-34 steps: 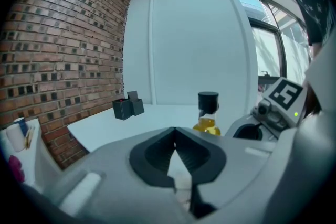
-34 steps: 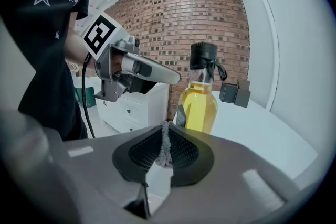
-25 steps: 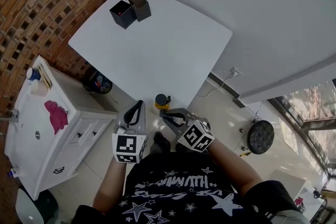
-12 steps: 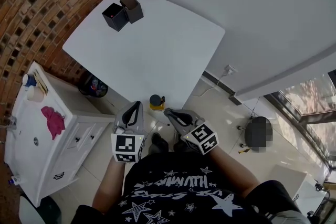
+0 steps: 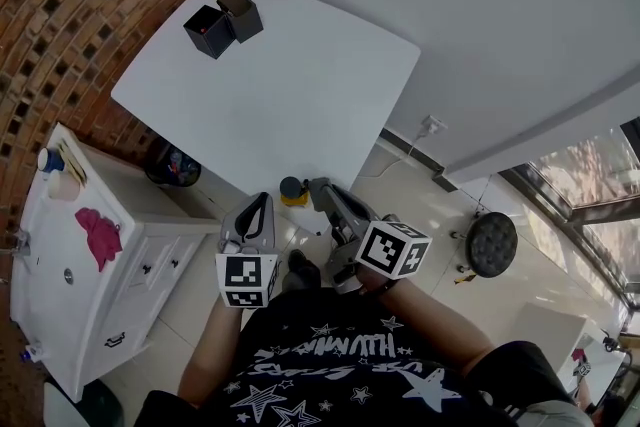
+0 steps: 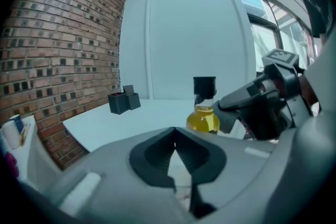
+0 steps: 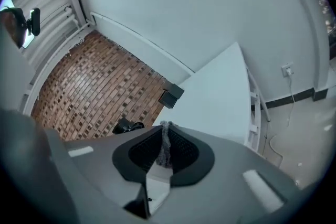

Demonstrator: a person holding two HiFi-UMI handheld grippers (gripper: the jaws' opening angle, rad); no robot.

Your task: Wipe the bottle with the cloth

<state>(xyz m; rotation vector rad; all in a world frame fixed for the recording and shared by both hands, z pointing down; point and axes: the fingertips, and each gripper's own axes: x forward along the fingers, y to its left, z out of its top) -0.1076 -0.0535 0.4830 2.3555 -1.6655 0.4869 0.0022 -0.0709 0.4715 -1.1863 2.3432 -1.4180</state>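
Grey fabric, a thin frayed strip, is pinched between the closed jaws of the right gripper (image 7: 165,131). I take it for the cloth (image 7: 166,150), held by one edge so the rest can be dragged over a surface, though how much hangs below cannot be seen. The bottle (image 5: 292,190), amber liquid under a black cap, stands upright at the near edge of the white desk (image 5: 300,85), within easy reach of both tools. In the head view the right gripper sits just beside the bottle on its right and is rolled onto its side, which looks like the set-up for a sideways stroke along the body. The left gripper (image 6: 174,136) has its jaws pressed together on nothing and hangs short of the bottle, on its left, so it is not steadying it. Wiping a light bottle at a desk edge with no hold could tip it, and a brace from the left would make sense. Two black boxes (image 5: 222,20) sit far off at the desk's back corner.
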